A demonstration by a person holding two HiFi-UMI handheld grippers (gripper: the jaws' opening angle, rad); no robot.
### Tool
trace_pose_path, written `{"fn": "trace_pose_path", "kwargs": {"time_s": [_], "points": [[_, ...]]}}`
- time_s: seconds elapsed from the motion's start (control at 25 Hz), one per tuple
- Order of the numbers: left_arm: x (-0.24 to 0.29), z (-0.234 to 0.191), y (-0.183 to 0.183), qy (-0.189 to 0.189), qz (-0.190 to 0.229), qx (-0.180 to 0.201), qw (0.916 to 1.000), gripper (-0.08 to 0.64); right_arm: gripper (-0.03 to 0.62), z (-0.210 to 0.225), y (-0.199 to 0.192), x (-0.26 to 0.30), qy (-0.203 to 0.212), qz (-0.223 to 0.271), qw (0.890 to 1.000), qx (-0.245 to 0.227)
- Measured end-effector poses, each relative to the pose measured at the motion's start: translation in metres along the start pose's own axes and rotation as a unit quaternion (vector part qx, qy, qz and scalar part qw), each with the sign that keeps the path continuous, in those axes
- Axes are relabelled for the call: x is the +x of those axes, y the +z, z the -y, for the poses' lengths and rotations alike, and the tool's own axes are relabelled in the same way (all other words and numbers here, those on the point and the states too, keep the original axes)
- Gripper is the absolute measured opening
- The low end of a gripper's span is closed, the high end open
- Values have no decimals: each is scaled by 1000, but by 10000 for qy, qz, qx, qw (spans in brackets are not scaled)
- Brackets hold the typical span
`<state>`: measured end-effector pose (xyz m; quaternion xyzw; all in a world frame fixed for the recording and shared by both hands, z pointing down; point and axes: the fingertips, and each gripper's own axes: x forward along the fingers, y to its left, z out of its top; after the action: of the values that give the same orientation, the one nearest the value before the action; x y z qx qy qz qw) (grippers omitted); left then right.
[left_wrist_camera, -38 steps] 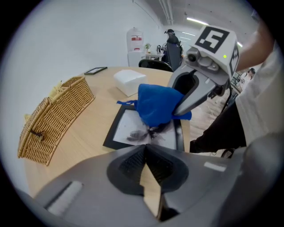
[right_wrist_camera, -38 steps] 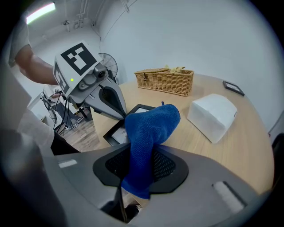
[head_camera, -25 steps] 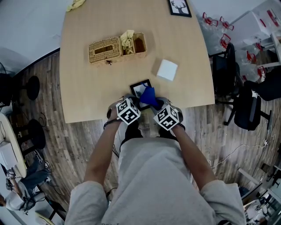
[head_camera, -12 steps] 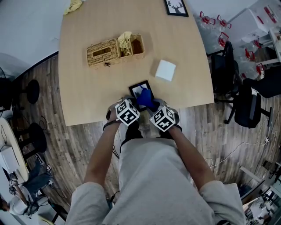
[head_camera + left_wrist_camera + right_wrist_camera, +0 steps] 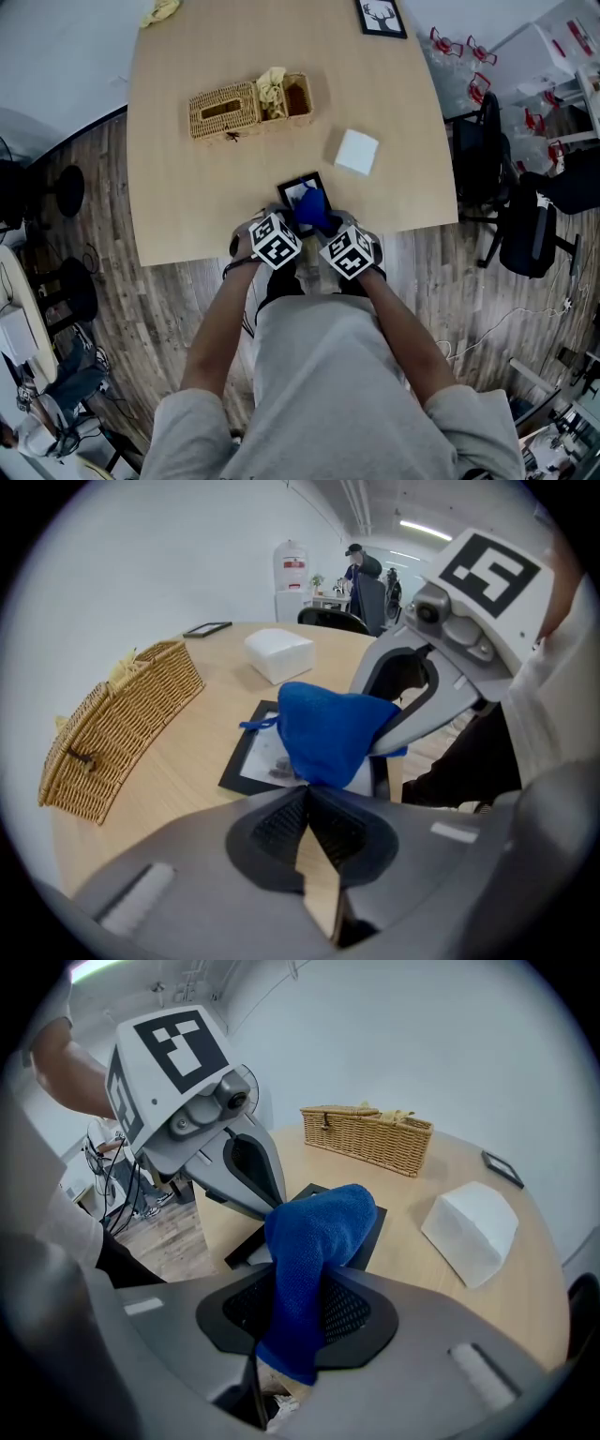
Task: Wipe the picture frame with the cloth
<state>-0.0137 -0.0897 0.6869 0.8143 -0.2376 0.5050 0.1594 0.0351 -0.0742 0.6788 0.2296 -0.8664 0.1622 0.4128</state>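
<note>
Right gripper view: what do the jaws hold?
— Right gripper (image 5: pixel 298 1321) pinches the blue cloth (image 5: pixel 319 1232). One end hangs below the pads. The rest bunches up and forward over the picture frame (image 5: pixel 370 1232).
Touching the glass?
— Can't tell from here.
Left gripper (image 5: pixel 307 803)?
— Jaws pressed together, tips meeting, nothing between them. They point at the frame's near edge, just short of it.
And the frame?
— Flat on the wooden table (image 5: pixel 187 178), close to the person's edge, just ahead of both grippers. Black border, pale picture.
Anything else?
— White block (image 5: pixel 357 150) beyond the frame on the right. Wicker basket (image 5: pixel 225 106) mid-table, well apart from the frame.
</note>
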Motion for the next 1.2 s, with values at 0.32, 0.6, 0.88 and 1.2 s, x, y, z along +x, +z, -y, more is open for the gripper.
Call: {"fn": "trace_pose_path", "kwargs": {"time_s": [0.32,0.6,0.88,1.2], "points": [[-1,-2,-1,-76,85,-60,9999,54,101,6,7,9,-19,-129,9999,-8],[1,-1,0,-119,115,-80,9998,54,101,12,12,14,-8,-197,9998,1],[1,-1,0,-112,124,-102,9998,54,101,21,19,18,-10,-205,9992,344],[1,-1,1,-140,182,-184,9996,54,101,26,31,24,-53,-320,9994,81]]}}
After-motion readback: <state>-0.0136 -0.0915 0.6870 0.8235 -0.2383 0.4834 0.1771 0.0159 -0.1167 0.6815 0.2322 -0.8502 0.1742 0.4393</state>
